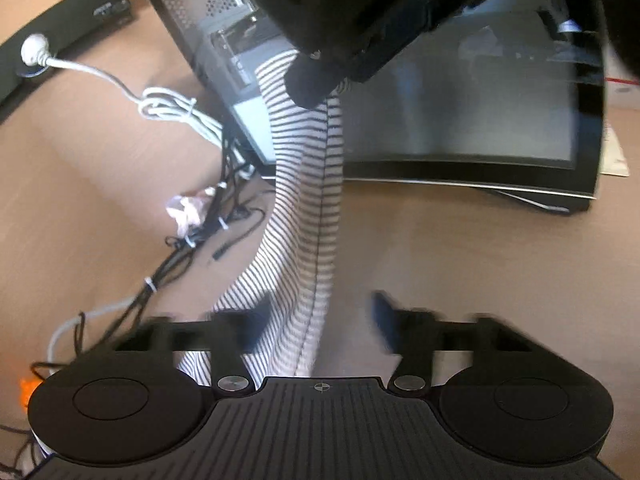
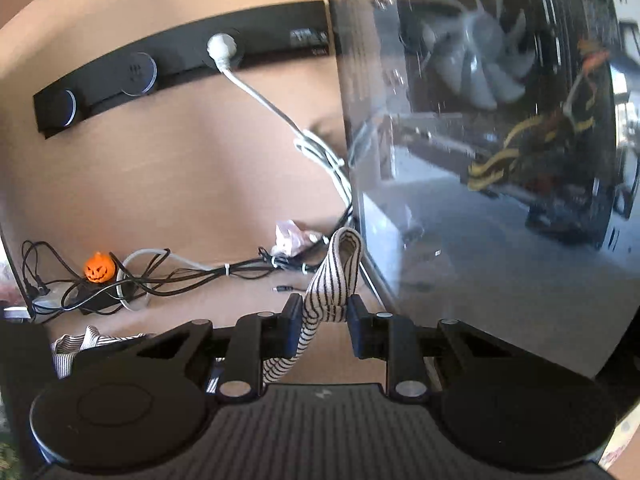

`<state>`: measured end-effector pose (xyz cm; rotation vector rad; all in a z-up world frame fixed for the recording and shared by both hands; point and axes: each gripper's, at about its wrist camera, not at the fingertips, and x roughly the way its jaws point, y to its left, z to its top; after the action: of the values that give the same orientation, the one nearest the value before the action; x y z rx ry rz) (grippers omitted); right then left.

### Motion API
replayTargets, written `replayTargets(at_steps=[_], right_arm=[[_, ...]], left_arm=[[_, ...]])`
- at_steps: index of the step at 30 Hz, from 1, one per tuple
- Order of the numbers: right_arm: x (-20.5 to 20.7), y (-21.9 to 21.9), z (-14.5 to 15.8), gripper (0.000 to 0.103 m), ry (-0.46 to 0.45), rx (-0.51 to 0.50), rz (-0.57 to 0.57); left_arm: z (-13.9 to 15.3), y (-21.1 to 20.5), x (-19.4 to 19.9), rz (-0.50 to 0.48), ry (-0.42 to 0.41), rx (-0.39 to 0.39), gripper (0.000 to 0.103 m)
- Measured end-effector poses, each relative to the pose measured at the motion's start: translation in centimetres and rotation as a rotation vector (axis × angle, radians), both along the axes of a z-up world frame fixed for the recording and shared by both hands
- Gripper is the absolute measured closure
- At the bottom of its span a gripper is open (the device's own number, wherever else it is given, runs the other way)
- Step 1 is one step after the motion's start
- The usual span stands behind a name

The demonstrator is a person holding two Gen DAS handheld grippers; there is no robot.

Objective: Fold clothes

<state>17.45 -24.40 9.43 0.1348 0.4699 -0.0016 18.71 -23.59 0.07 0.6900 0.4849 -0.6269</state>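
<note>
striped cloth strung between two tongs above the surface

the striped garment [image 1: 304, 216], white with thin dark stripes and a dark seam down its length, hangs as a long narrow band in the air over the tan wooden surface [image 1: 460, 260]. in the left wrist view its upper end is caught by the right tongs [image 1: 320, 80], which reach in from the top of the frame, and the band runs down toward the camera and passes between the two sides of the left tongs [image 1: 316, 328]. the left tongs stand wide apart; the cloth lies beside the left finger [image 1: 230, 330], blurred, and whether it is pinched there cannot be told.

in the right wrist view the right tongs [image 2: 324, 316] are nearly closed on a fold of the same cloth [image 2: 332, 280], which loops up above the fingertips and trails down and left toward the body of the tool. more of the striped fabric [image 2: 80, 346] lies bunched on the surface at the lower left.

around it: a computer case with a glass side panel [image 2: 500, 160] and a fan inside stands just right of the cloth. a black power strip [image 2: 180, 68] holds a white plug and cable [image 2: 260, 96]. a tangle of black cables [image 2: 160, 280] lies near a small orange pumpkin figure [image 2: 98, 268].
</note>
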Motion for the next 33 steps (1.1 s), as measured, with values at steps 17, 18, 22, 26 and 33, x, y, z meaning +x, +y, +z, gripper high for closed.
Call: replayTargets(at_steps=[17,18,22,26,33], right_arm=[[1.9,18.9,4.4,0.080,-0.148,-0.070,0.614],[2.2,20.7,4.2,0.080,-0.149,-0.080,0.653],[2.9,26.8,3.0,0.080,-0.130,-0.109,0.806],[2.8,28.4,2.6,0.052,-0.116,-0.098,0.834],[2.1,25.5,-2.7,0.034,0.026,-0.271,0.687]], left_arm=[[6.0,24.3,-2.4,0.639,0.057,-0.311,0.076],[5.4,26.1,-2.3,0.690,0.070,-0.322,0.077],[3.3,32.6,-3.3,0.869,0.146,-0.415,0.075],[2.2,37.5,-5.9,0.985,0.195,-0.511,0.056],[2.4,40.3,-9.0,0.879,0.340,-0.710,0.027]])
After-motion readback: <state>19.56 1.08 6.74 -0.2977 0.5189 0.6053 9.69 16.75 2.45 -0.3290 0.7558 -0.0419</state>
